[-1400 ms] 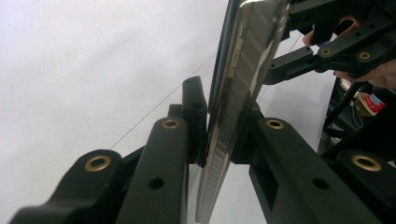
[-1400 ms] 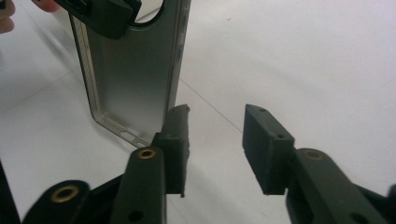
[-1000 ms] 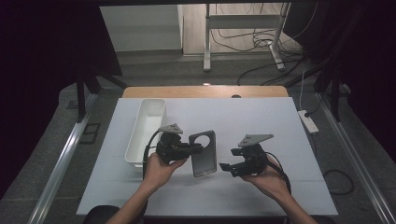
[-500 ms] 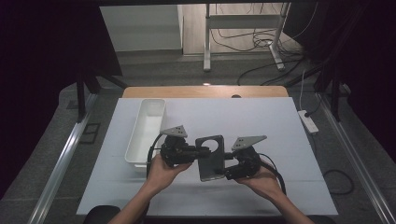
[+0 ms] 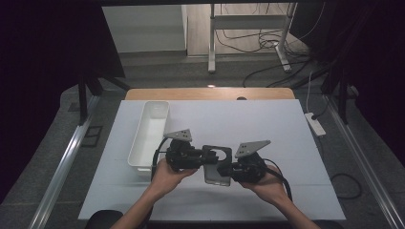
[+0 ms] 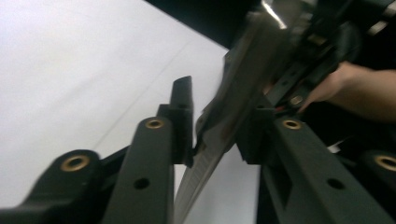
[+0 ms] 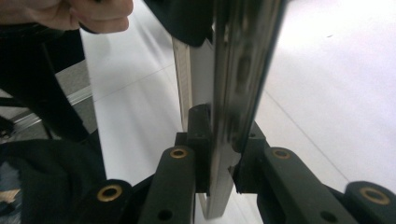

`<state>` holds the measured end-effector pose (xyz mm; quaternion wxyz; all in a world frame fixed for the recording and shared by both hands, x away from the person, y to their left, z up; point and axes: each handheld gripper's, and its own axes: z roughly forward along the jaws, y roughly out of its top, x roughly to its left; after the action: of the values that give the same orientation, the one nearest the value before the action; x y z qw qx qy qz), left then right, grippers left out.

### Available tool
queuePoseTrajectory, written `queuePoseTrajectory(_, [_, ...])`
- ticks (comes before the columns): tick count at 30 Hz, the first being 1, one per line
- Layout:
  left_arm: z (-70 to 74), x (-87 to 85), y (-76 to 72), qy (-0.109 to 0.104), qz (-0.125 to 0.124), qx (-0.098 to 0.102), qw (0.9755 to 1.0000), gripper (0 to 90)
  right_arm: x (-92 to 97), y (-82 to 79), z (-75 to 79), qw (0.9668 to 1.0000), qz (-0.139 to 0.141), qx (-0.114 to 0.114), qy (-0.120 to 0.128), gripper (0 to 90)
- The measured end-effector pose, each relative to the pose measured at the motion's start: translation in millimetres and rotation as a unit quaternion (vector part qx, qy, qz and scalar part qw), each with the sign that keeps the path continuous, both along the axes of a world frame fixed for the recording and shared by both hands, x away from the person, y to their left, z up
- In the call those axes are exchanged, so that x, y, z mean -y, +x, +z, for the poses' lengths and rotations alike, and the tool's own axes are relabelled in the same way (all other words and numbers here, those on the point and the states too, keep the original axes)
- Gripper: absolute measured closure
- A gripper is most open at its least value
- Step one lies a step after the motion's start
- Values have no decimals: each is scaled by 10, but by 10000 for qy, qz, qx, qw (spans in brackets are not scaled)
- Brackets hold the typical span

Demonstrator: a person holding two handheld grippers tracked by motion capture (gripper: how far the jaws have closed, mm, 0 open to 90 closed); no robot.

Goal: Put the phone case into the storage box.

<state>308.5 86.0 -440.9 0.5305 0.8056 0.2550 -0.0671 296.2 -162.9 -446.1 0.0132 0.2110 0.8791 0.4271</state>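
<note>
White tabletop (image 5: 267, 119) spreads bare ahead of and beside the hands, its near edge close to the person. A long white plastic bin (image 5: 149, 133) stands near the left edge. Between the grippers, held above the surface, is a flat dark-grey metal plate with a round hole (image 5: 218, 164). The left gripper (image 5: 203, 157) has just been easing its jaws apart, the plate's edge loosely between them. The right gripper (image 5: 224, 169) has just been closing; its jaws clamp the plate's opposite edge.
</note>
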Motion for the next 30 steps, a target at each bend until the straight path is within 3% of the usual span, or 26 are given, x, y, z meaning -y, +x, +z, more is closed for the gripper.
queuePoseTrajectory(4, [-5, -4, -8, 220, 249, 272, 9991, 571, 36, 4, 30, 9997, -196, 148, -31, 801])
queuePoseTrajectory(9, [-17, -26, 1, 326, 437, 372, 9978, 434, 100, 25, 54, 9989, -439, 161, -17, 802])
queuePoseTrajectory(11, [-27, -33, 2, 400, 528, 437, 9968, 410, 111, 28, 59, 9987, -479, 183, -13, 802])
queuePoseTrajectory(15, [-47, -38, 2, 542, 670, 547, 9948, 247, 142, 24, 79, 9974, -654, 290, -46, 802])
queuePoseTrajectory(17, [-78, -41, 1, 680, 838, 612, 9923, 193, 150, 20, 89, 9967, -727, 359, -79, 802])
queuePoseTrajectory(20, [-104, -35, -3, 743, 960, 617, 9907, 126, 157, 18, 93, 9957, -816, 420, -102, 801])
queuePoseTrajectory(26, [-166, 39, -30, 964, 1079, 673, 9872, 81, 159, 15, 96, 9933, -1020, 527, -143, 801])
queuePoseTrajectory(29, [-192, 79, -49, 1021, 1040, 706, 9868, 127, 150, 9, 93, 9926, -1082, 527, -161, 802])
queuePoseTrajectory(30, [-194, 90, -57, 1048, 1016, 720, 9867, 209, 136, 6, 83, 9925, -1101, 509, -167, 802])
